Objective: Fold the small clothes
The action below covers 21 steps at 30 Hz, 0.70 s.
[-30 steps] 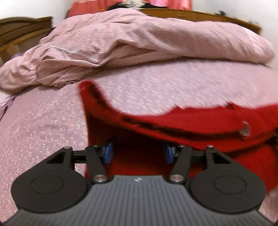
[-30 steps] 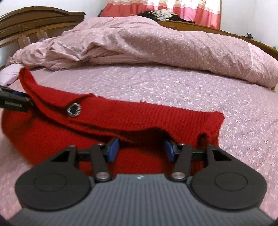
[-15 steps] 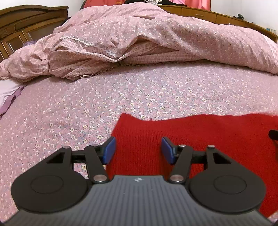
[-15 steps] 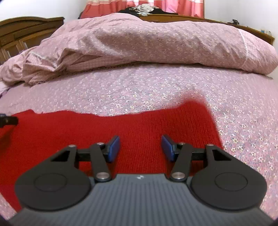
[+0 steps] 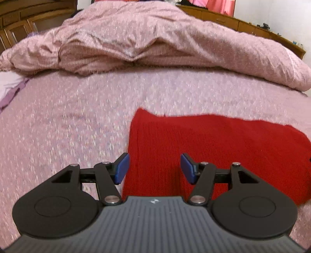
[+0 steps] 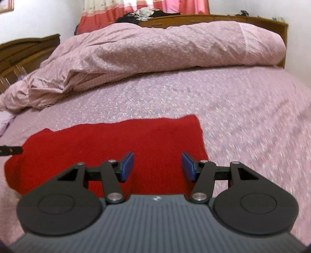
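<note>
A red knitted garment (image 5: 223, 151) lies flat on the pink floral bedsheet (image 5: 64, 124) of a bed, folded into a roughly rectangular slab with its knit ribs showing. In the left wrist view the garment's left edge runs just inside the left blue pad, and the cloth spreads away to the right edge of the picture. The left gripper (image 5: 154, 168) is above that near left part of the garment with its jaws apart and nothing between the blue pads (image 5: 122, 169); the pads do not press on the cloth. In the right wrist view the same red garment (image 6: 108, 148) fills the lower left of the scene, its right edge ending just past the right blue pad. The right gripper (image 6: 157, 167) is above the garment's near right part, its jaws likewise parted at a middling width and empty, with red knit visible in the gap below. At the far left of the right wrist view a dark tip of the other gripper shows at the garment's left end. Behind the garment a crumpled pink floral duvet (image 6: 159, 52) is heaped across the bed, with a wooden headboard (image 6: 23, 52) at the left and red-and-pink curtains (image 6: 108, 13) at the back wall. Both views are somewhat blurred.
</note>
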Motion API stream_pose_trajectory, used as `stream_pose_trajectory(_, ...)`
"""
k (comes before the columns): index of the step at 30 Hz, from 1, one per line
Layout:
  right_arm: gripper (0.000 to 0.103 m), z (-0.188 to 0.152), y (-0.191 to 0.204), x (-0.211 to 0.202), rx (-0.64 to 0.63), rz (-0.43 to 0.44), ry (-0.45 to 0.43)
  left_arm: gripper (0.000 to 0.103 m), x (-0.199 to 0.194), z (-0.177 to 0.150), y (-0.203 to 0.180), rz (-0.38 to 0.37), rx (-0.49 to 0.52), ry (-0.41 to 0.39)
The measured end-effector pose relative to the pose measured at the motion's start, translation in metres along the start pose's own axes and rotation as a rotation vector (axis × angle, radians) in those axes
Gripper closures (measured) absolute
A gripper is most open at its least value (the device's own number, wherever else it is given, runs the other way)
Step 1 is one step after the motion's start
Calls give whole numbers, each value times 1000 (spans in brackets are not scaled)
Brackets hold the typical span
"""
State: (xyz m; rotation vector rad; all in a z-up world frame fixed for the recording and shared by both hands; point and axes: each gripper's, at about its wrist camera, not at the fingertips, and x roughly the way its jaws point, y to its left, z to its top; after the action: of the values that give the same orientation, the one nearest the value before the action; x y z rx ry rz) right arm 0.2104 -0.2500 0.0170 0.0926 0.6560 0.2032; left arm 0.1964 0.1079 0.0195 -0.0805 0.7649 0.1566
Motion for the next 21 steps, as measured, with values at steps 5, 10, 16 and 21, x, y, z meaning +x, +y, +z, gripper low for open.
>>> stream_pose_trajectory(5,47,-24,0,14,-27,-32,39,38,23,-16,0,19,-1,51)
stream_pose_trajectory(10,47,-28,-7,23,14,-46,11,35,27,-21,9,8,-68,58)
stream_pose_trajectory(16,47,-29,-9,1,117,-52,0,35,1,-19,8,31,-106,47)
stream_pose_trajectory(21,38,-36,-30,-28,314,-14,-25,35,-20,-26,6,46,-114,36)
